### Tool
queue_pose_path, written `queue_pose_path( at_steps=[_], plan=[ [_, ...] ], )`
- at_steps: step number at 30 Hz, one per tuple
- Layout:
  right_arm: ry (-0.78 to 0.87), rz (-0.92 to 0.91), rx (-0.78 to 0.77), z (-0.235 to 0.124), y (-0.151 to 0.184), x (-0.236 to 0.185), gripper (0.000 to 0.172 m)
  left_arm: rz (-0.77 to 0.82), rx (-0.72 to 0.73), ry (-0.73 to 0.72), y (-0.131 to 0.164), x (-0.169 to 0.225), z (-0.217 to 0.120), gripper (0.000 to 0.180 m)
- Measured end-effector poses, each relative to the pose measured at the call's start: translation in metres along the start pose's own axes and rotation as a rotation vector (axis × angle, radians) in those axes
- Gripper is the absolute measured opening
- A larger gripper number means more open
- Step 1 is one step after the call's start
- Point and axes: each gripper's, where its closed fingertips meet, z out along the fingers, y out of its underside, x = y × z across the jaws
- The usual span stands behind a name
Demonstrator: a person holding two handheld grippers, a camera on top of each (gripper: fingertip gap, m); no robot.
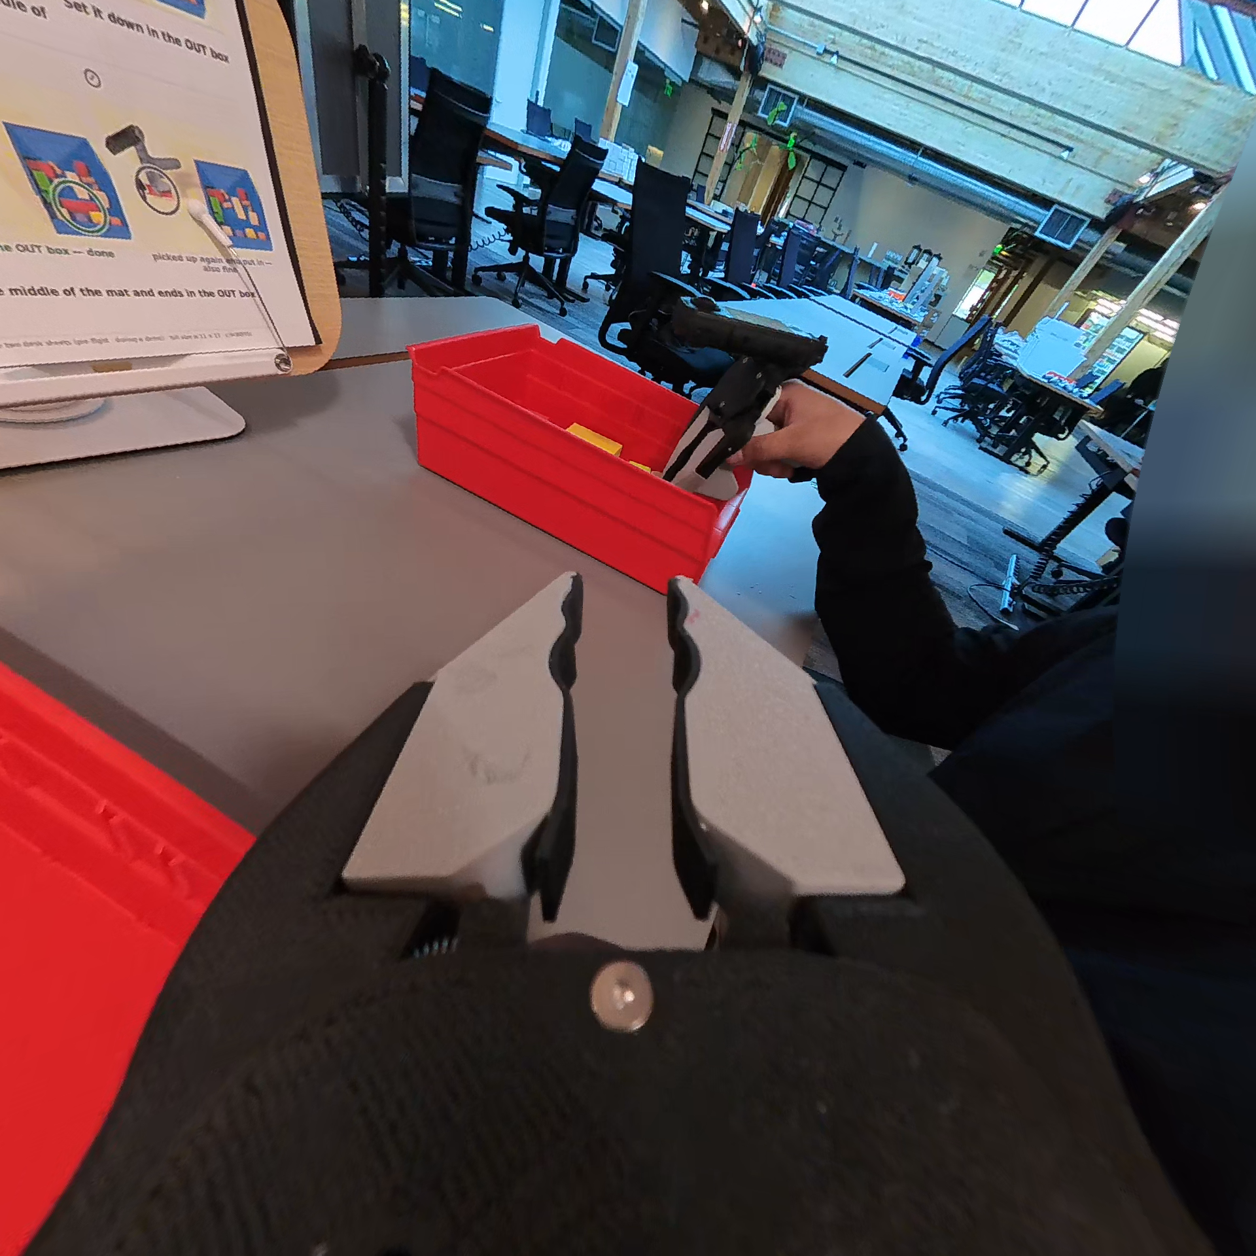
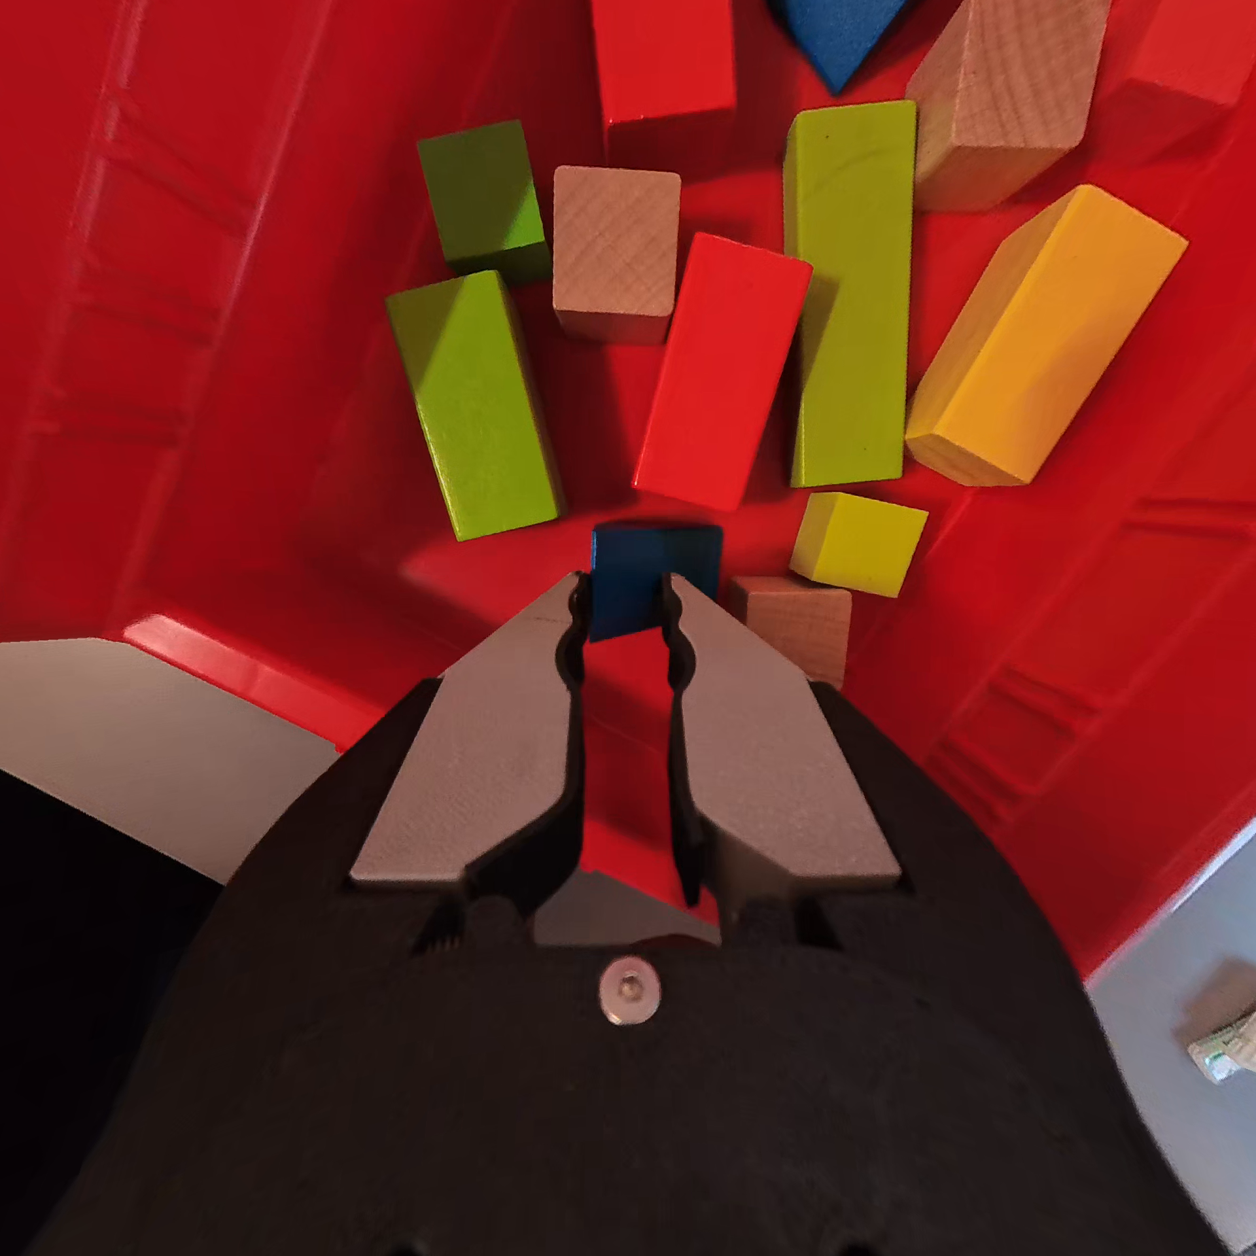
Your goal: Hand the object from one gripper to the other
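In the right wrist view my right gripper (image 2: 624, 590) reaches down into a red bin (image 2: 204, 340) of wooden blocks. Its fingertips are shut on a small blue block (image 2: 629, 567), one pad against each side of its near part. In the left wrist view the right gripper (image 1: 700, 469) dips into the far end of that red bin (image 1: 544, 489), held by a hand. My left gripper (image 1: 625, 591) is open and empty above the grey table (image 1: 238, 578), short of the bin's near corner.
Around the blue block lie green (image 2: 476, 408), red (image 2: 720, 374), yellow (image 2: 1040, 340) and plain wood (image 2: 615, 248) blocks. A second red bin (image 1: 81, 883) is at lower left. An instruction sheet on a stand (image 1: 136, 204) is at back left. A dark sleeve (image 1: 877, 578) is on the right. The tips of one gripper are about 40 centimetres away from the tips of the other.
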Motion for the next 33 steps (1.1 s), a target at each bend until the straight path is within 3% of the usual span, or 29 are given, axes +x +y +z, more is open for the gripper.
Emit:
queue_pose_path(
  at_steps=[3,8,14,20,23,24,27,33],
  plan=[
    [-0.047,0.010,0.053,-0.003,-0.007,-0.004,0.015,0.004,-0.007,0.001,0.001,0.001,0.001,0.021],
    [-0.317,0.073,0.224,-0.026,-0.018,-0.022,0.012,0.011,0.002,-0.003,-0.001,0.002,-0.003,0.020],
    [-0.561,0.168,0.215,-0.024,-0.005,-0.030,0.011,0.009,-0.009,0.006,0.001,0.004,0.001,0.020],
    [-0.370,0.205,0.184,-0.019,-0.007,-0.011,0.011,0.010,-0.014,0.007,0.002,0.005,0.002,0.020],
    [-0.235,0.218,0.097,-0.015,0.014,0.005,0.012,0.011,-0.011,0.006,0.001,0.005,0.001,0.019],
    [-0.181,0.207,0.050,-0.012,0.023,0.010,0.003,0.010,-0.010,0.007,0.001,0.005,0.001,0.019],
    [-0.114,0.174,-0.014,-0.009,0.031,0.011,0.009,0.011,-0.014,0.007,0.001,0.004,0.001,0.020],
    [-0.021,0.124,0.050,-0.022,0.015,0.015,0.026,0.035,-0.021,-0.085,-0.001,-0.010,-0.015,0.022]
  ],
)
